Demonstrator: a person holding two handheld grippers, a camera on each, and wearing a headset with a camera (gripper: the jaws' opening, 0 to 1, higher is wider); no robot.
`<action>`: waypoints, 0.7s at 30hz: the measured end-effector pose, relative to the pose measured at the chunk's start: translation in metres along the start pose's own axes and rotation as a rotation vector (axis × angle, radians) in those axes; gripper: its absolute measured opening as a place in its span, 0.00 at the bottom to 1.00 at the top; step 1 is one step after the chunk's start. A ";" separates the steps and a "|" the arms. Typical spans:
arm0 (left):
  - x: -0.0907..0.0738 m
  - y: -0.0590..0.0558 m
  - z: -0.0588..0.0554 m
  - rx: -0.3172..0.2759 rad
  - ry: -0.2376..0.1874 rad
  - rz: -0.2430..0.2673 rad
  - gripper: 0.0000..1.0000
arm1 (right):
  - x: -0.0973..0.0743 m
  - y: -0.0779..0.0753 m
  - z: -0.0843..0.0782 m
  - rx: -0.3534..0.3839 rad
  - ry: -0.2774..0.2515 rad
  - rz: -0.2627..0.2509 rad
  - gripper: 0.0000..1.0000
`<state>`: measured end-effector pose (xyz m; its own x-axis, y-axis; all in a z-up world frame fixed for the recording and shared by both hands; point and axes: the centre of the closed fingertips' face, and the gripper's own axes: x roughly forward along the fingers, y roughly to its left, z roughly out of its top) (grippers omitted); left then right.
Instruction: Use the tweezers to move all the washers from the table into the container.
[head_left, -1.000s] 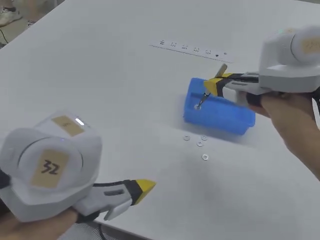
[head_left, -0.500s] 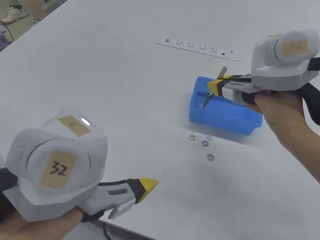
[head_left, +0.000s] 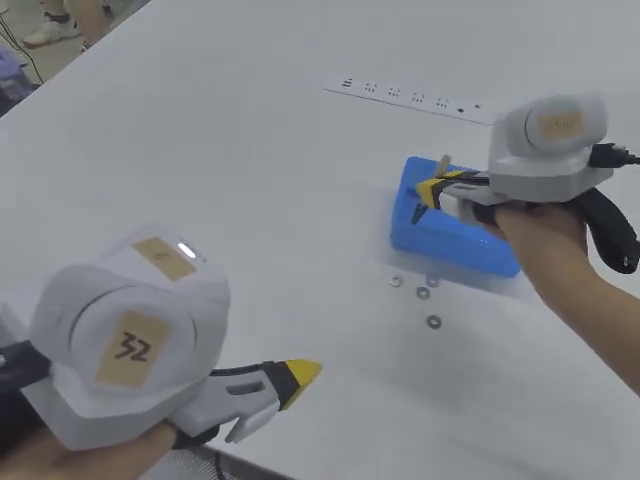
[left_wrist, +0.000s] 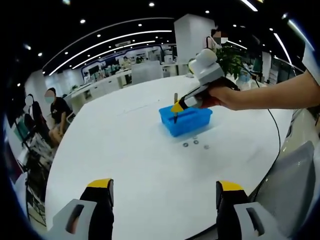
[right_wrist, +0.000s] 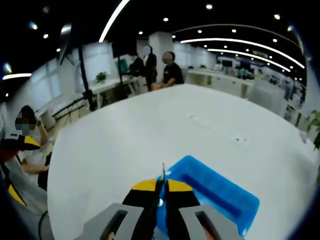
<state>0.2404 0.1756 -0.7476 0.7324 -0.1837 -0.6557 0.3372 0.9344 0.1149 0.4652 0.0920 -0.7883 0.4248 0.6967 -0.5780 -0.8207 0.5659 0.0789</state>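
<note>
**Tweezers over the blue container, four washers on the table**

Nearest the person, the left gripper is held low over the near edge of the white table. Its two yellow-tipped fingers are spread wide with nothing between them.

Well ahead of those fingers lie four small washers. Three form a loose cluster and one sits a little apart on the nearer side.

Just past the washers stands the blue container, an open rectangular tray. The washers lie just beside its near wall, between it and the left fingers.

The right gripper hangs over the container with its fingers pressed together on the tweezers. The tweezers run roughly upright through the fingertips, with the top end sticking up above them. The points reach down into the end of the container closest to those fingertips, and the rest of the tray stretches ahead and to the right of them. Whether the points carry a washer cannot be told.

Beyond the right fingers a white power strip lies flat on the table, well apart from the container. Farther off, people are at desks.
</note>
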 end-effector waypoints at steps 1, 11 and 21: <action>0.000 0.001 0.000 0.002 0.001 0.003 0.86 | 0.001 0.000 0.000 0.000 -0.001 -0.001 0.01; 0.000 0.005 0.000 0.002 -0.010 0.017 0.85 | 0.003 -0.002 -0.005 0.001 0.003 -0.017 0.01; -0.002 0.005 0.001 0.004 -0.012 0.006 0.79 | 0.004 -0.002 -0.007 -0.024 -0.010 -0.021 0.01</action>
<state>0.2412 0.1801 -0.7456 0.7413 -0.1819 -0.6460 0.3354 0.9342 0.1218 0.4656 0.0903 -0.7961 0.4457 0.6891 -0.5714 -0.8205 0.5697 0.0471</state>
